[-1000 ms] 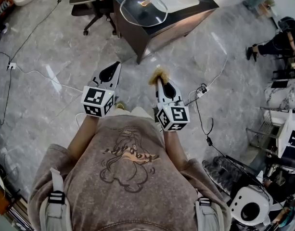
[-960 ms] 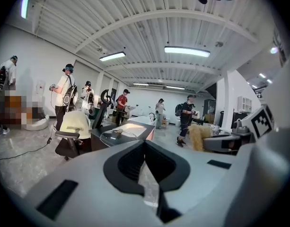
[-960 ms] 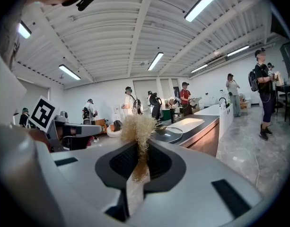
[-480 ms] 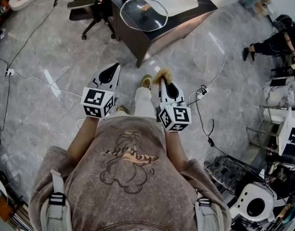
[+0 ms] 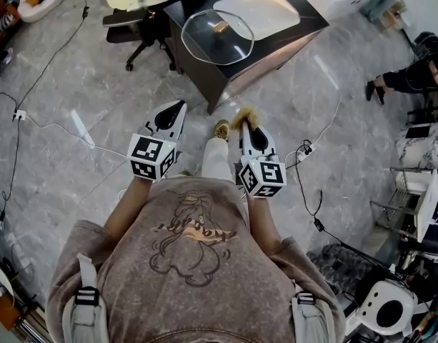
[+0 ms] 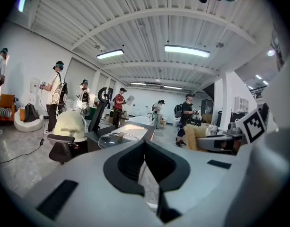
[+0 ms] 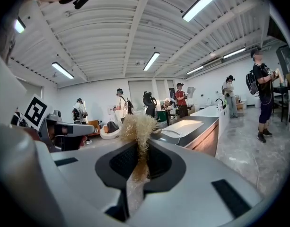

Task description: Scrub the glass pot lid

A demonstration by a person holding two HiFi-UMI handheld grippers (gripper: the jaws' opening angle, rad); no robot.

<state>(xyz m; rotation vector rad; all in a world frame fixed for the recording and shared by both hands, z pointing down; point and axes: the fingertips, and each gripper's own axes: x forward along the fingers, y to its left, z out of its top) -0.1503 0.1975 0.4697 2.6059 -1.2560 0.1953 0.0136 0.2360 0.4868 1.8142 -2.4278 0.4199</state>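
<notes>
Head view: the glass pot lid (image 5: 217, 36) lies flat on the dark worktop (image 5: 304, 21) at upper middle, beside a white sink (image 5: 258, 9), with nothing touching it. Scrubbing has not begun, I judge. The right claw (image 5: 241, 120) is clenched on a straw-coloured scrubber (image 5: 239, 111). The left claw (image 5: 180, 104) is clenched and empty. Both hang well short of the worktop. A chair (image 5: 143, 20) stands at its left, and cables (image 5: 54, 126) trail across the floor (image 5: 97, 84).

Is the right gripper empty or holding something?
Holding. The right gripper is shut on a tan fibrous scrubber; its tuft sticks out above the jaws.
</notes>
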